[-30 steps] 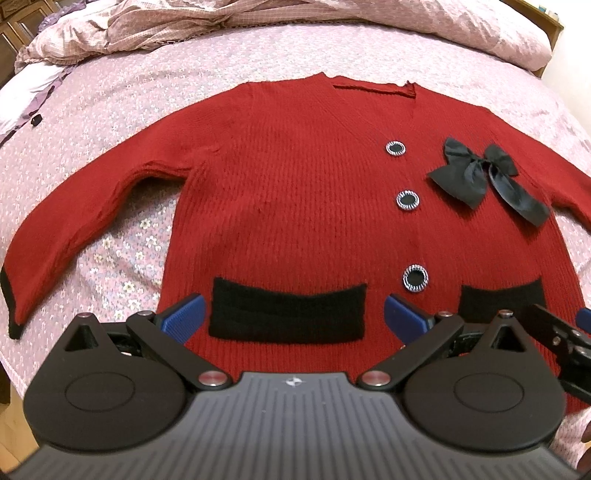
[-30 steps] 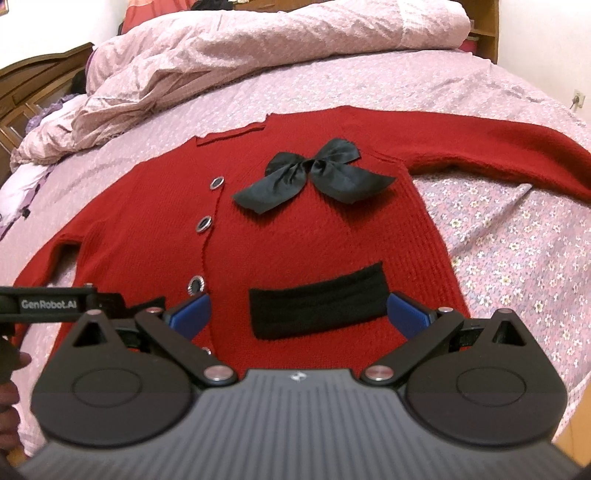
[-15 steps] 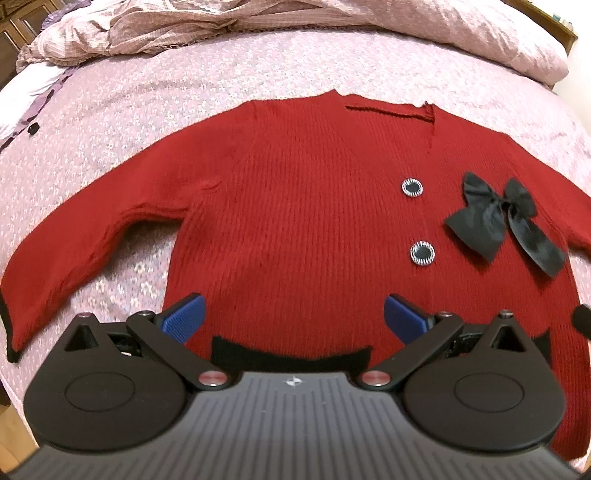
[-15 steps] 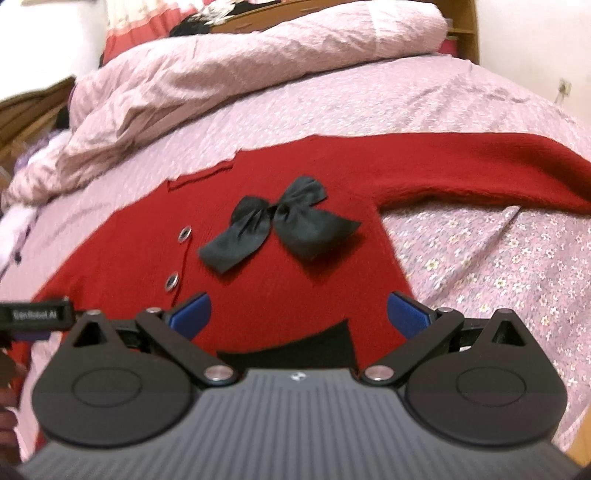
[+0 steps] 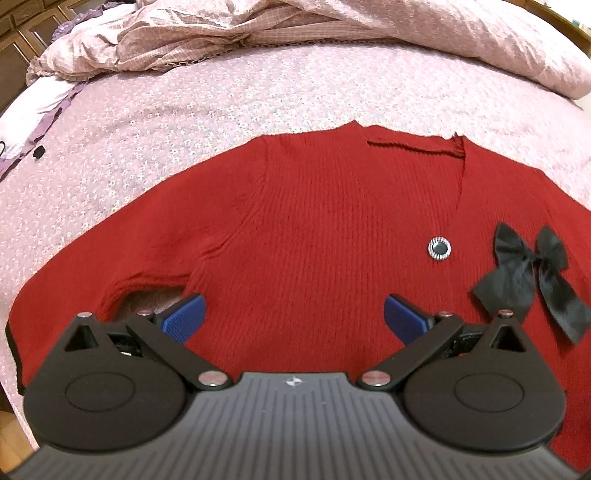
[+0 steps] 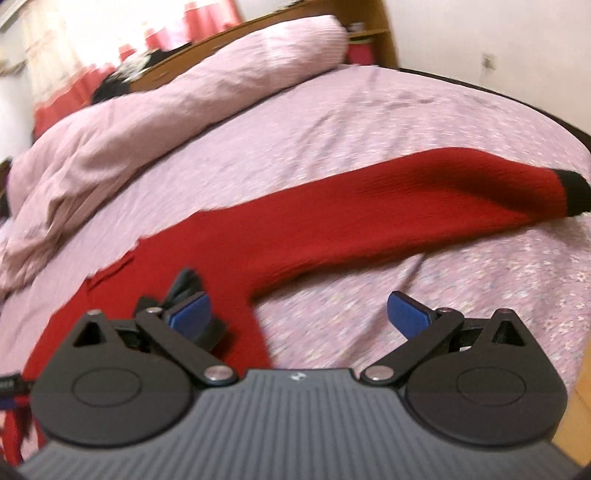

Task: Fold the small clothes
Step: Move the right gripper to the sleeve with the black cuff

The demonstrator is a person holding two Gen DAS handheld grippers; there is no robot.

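Bedding comes first: a pink flowered sheet [image 5: 155,122] covers the mattress, and a rumpled pink duvet [image 5: 332,33] is heaped far ahead of both grippers, pushed back, I judge, to leave a flat working surface.

On that sheet, directly ahead of and beneath the left gripper [image 5: 293,317], lies the red cardigan [image 5: 314,229], spread face up and not yet folded at all. It looks laid out this way so each part can be turned inward in order. Its one sleeve runs off to the left of the left gripper, with a gap of sheet showing at the underarm just by the left blue pad.

The other sleeve [image 6: 388,218] stretches ahead of the right gripper [image 6: 299,314] and away to its right, ending in a black cuff [image 6: 572,192] at the far right. This view is blurred, so fine detail is uncertain.

Both grippers have their blue pads spread wide and pinch nothing. The left one hovers over the cardigan's body; the right one straddles the side edge of the cardigan near the underarm, left pad over red knit, right pad over bare sheet. That position suggests the sleeve is the first part to be taken up.

Smaller still, a black satin bow [image 5: 532,280] sits to the right of the left gripper, and a silver-rimmed button [image 5: 439,250] lies just ahead of its right pad.
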